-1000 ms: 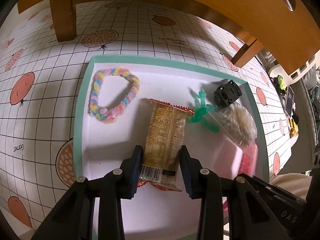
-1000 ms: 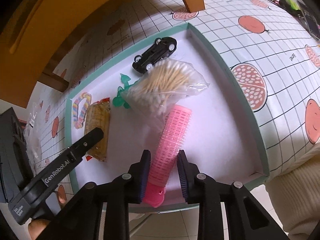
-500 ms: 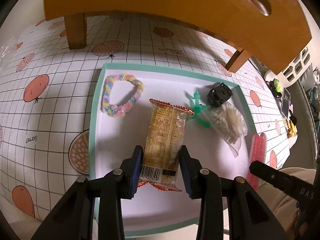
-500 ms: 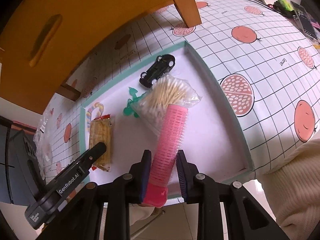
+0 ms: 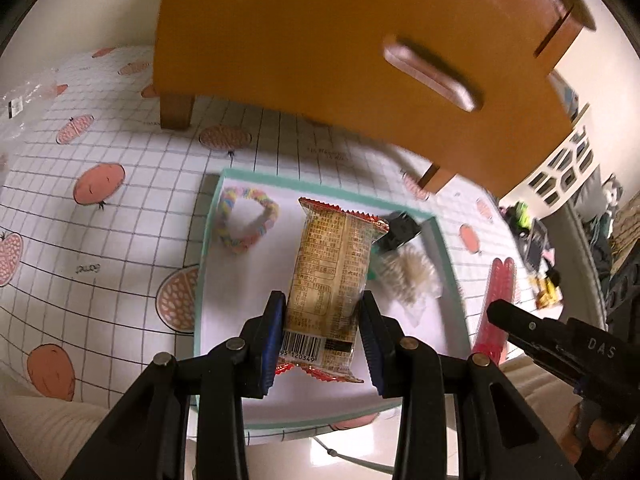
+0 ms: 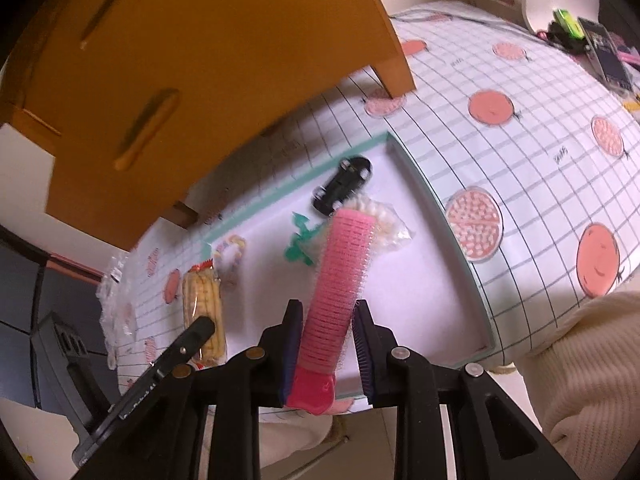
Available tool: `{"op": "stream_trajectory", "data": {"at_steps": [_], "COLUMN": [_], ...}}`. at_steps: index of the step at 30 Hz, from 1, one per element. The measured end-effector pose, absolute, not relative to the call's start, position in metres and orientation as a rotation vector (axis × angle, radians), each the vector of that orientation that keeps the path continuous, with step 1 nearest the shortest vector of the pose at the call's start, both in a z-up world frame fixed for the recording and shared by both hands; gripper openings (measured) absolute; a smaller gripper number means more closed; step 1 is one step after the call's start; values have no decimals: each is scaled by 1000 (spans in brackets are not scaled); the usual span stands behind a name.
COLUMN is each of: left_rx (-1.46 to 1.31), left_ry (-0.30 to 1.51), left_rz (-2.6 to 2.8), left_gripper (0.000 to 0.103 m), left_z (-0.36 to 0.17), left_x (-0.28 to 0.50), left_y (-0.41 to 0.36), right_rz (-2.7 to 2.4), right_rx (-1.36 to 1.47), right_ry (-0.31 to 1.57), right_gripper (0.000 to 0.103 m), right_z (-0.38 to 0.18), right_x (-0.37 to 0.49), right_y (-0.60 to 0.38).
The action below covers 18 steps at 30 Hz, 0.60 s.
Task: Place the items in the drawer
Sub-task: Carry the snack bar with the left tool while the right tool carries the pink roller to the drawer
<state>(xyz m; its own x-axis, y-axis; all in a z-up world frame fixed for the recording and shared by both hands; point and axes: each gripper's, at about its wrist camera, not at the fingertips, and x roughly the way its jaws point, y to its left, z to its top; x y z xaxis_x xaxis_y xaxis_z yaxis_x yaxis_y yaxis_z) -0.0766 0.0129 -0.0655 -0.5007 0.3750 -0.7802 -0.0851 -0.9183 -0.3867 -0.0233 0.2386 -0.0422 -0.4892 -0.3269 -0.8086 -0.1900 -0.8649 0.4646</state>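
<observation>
A: While both loads hang above the tray (image 5: 444, 248), keep them level up to the drawer (image 5: 400, 48). Holdings?

B: Left hand-held gripper (image 5: 322, 330) clamps snack packet (image 5: 332, 276); right hand-held gripper (image 6: 325, 346) clamps pink roller (image 6: 340, 280). Both lifted off the tray since a second ago.

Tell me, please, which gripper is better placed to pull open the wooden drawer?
Neither is free: the left gripper is shut on the wrapped snack bar, the right gripper on the pink hair roller. The orange wooden drawer appears closed.
</observation>
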Motion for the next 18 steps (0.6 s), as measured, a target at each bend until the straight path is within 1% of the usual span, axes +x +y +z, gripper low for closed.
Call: {"op": "stream_trajectory", "data": {"at_steps": [4, 11, 18], "left_rx": [-1328, -1142, -1014], "left_ry": [-407, -417, -418], "left_rz": [2523, 2585, 2622], "left_gripper": [38, 38, 38], "left_z": [-38, 22, 71], "left_x": [-71, -62, -63], "left_y": [10, 3, 4], "right_rz": [-2544, -2571, -2586], "right_rx": [1447, 1273, 1130], "right_ry": [-773, -732, -702], "right_gripper": [27, 27, 27], "right_z": [-18, 29, 72], "right_x": [-21, -16, -17], "right_y": [233, 221, 212]}}
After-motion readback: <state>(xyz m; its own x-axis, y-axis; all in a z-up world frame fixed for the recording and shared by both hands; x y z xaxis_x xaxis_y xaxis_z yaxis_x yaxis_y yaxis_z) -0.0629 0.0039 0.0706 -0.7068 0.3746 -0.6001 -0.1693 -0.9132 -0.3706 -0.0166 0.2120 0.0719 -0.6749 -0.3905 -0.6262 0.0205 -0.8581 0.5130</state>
